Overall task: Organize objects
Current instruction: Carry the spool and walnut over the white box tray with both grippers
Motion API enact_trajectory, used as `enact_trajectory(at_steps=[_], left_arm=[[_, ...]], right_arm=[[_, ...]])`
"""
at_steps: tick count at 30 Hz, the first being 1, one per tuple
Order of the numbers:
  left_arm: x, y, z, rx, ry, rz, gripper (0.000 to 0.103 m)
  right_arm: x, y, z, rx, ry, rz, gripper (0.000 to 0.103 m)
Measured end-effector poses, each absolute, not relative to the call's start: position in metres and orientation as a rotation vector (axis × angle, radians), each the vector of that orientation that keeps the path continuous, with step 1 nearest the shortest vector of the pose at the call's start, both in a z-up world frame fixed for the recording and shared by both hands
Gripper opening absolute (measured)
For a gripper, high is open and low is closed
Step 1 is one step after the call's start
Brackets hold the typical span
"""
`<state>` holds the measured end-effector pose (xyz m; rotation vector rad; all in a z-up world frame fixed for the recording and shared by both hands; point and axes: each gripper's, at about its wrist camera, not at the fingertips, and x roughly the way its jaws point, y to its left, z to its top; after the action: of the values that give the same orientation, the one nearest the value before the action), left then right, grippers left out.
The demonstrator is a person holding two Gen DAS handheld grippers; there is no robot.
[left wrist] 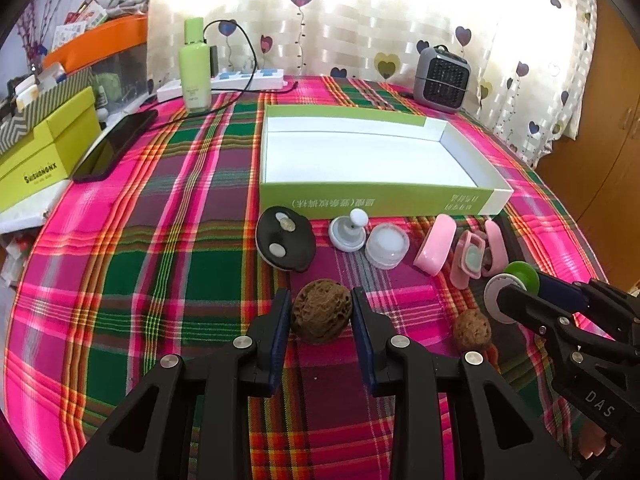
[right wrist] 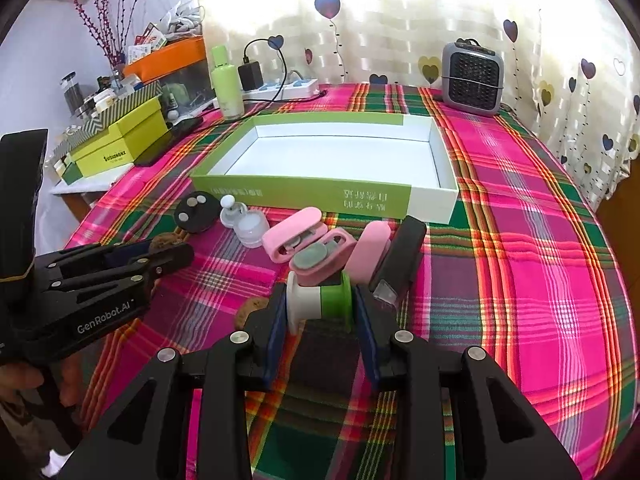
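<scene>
My left gripper (left wrist: 321,308) has its jaws around a brown walnut (left wrist: 321,310) on the plaid cloth; the pads sit at its sides with a slight gap. My right gripper (right wrist: 320,304) is shut on a white and green spool (right wrist: 320,300), seen also in the left wrist view (left wrist: 514,284). A second walnut (left wrist: 471,330) lies between the grippers. An empty green and white box (left wrist: 372,196) stands behind a row of small items: a black disc (left wrist: 285,242), a white knob piece (left wrist: 349,230), a clear cap (left wrist: 387,246), and pink cases (left wrist: 436,244).
A black stapler-like bar (right wrist: 400,256) lies right of the pink cases. A green bottle (left wrist: 195,68), power strip (left wrist: 248,79), phone (left wrist: 116,146), yellow-green box (left wrist: 44,148) and small grey heater (left wrist: 442,78) stand along the table's back and left.
</scene>
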<state>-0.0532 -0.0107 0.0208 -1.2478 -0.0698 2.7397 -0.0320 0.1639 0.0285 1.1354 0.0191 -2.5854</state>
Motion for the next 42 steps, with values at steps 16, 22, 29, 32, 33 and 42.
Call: enact_trajectory(at_steps=[16, 22, 29, 32, 33, 42], left_arm=[[-0.078, -0.001, 0.049, -1.176, -0.074, 2.721, 0.028], [-0.098, -0.001, 0.052, -1.172, -0.077, 2.727, 0.028], [-0.127, 0.0, 0.054, -1.169, -0.064, 2.733, 0.028], [-0.141, -0.001, 0.052, -1.187, -0.071, 2.715, 0.028], [-0.145, -0.001, 0.051, -1.189, -0.077, 2.714, 0.028], [-0.184, -0.005, 0.047, -1.211, -0.083, 2.711, 0.028]], right_arm=[[-0.056, 0.157, 0.056, 1.05, 0.03, -2.583, 0.034], [-0.078, 0.159, 0.057, 1.061, 0.006, -2.583, 0.034], [-0.107, 0.158, 0.058, 1.083, 0.002, -2.583, 0.034], [-0.12, 0.156, 0.057, 1.095, -0.002, -2.575, 0.034], [-0.125, 0.155, 0.057, 1.099, 0.002, -2.574, 0.034], [-0.17, 0.15, 0.047, 1.165, 0.012, -2.56, 0.034]])
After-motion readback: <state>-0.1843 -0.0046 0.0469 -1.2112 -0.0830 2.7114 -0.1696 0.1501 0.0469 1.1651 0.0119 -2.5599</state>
